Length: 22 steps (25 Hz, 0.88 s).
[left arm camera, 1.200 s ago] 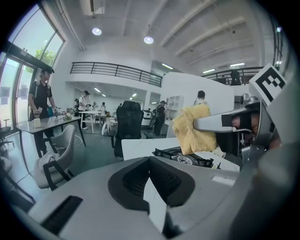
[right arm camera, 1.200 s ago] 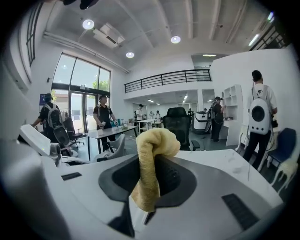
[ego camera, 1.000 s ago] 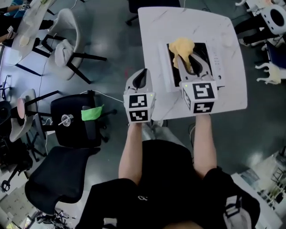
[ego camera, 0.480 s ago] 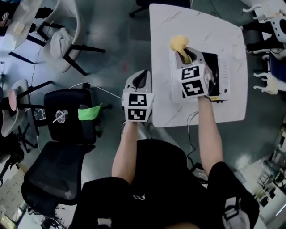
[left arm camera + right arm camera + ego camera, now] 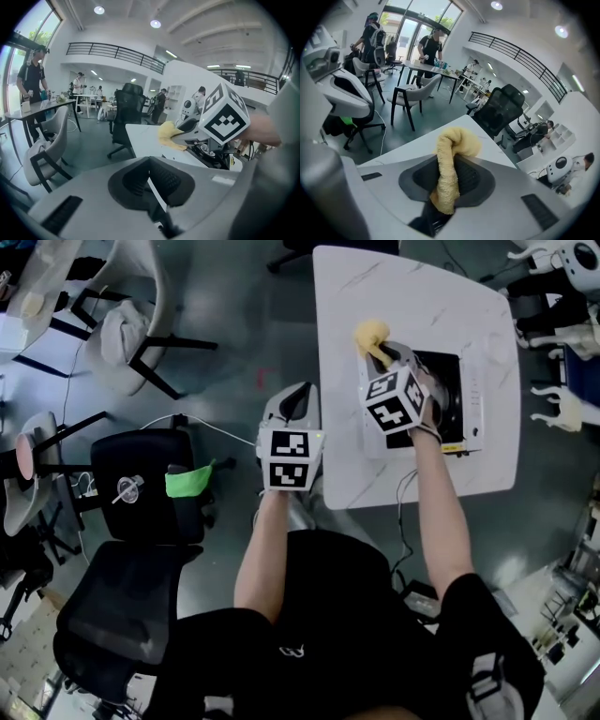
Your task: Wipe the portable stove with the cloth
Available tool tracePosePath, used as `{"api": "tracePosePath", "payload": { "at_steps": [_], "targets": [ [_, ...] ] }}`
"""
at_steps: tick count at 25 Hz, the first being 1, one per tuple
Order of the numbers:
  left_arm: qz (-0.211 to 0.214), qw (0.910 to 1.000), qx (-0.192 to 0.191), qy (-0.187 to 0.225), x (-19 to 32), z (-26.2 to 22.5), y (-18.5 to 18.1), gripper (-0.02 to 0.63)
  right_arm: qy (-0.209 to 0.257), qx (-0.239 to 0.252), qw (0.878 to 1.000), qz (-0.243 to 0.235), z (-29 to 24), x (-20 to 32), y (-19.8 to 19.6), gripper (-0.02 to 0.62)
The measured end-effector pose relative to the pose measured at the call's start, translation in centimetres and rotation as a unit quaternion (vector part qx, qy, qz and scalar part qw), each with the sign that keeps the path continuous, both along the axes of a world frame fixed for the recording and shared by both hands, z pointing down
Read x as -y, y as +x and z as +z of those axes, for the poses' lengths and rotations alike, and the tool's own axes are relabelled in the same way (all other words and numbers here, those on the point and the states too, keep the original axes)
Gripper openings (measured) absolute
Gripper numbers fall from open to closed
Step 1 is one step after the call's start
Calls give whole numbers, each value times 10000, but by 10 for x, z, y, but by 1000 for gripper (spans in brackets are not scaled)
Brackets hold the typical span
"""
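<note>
The portable stove (image 5: 461, 381), white with a black burner well, lies on the white marble-look table (image 5: 422, 296). A yellow cloth (image 5: 370, 335) is bunched at the stove's far left corner. My right gripper (image 5: 383, 352) is shut on it and is angled over the stove's left side. In the right gripper view the cloth (image 5: 451, 164) hangs pinched between the jaws of the right gripper (image 5: 449, 185). My left gripper (image 5: 293, 406) is shut on nothing and hovers off the table's left edge, over the floor. From the left gripper (image 5: 151, 177), the cloth (image 5: 168, 135) and the stove (image 5: 212, 152) lie ahead.
A black office chair (image 5: 141, 486) with a green tag (image 5: 188, 479) stands left of me. A white chair (image 5: 131, 326) is farther back. A cable (image 5: 211, 427) runs across the floor. White robot parts (image 5: 562, 332) stand past the table's right edge. People stand at distant tables (image 5: 426, 49).
My right gripper has dragged the cloth from the stove's middle to its far left corner and twisted leftward. The left gripper has stayed put.
</note>
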<state>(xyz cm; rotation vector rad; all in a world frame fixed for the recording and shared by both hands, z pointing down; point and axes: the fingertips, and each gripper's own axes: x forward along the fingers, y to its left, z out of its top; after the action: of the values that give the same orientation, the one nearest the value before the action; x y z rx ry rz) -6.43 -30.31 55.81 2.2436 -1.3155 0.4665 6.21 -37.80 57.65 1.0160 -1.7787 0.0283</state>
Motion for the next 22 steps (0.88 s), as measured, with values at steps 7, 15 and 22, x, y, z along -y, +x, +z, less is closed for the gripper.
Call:
{"api": "tracePosePath", "payload": {
  "at_steps": [7, 15, 22],
  "targets": [
    [73, 9999, -117, -86, -4, 3, 8, -3, -523, 451, 9976, 11, -1, -33, 8, 65],
    [25, 9998, -173, -22, -13, -6, 9, -3, -927, 728, 9929, 179, 2, -75, 13, 64],
    [43, 9999, -109, 56, -43, -15, 24, -3, -1133, 93, 9935, 58, 7, -107, 14, 64]
  ]
}}
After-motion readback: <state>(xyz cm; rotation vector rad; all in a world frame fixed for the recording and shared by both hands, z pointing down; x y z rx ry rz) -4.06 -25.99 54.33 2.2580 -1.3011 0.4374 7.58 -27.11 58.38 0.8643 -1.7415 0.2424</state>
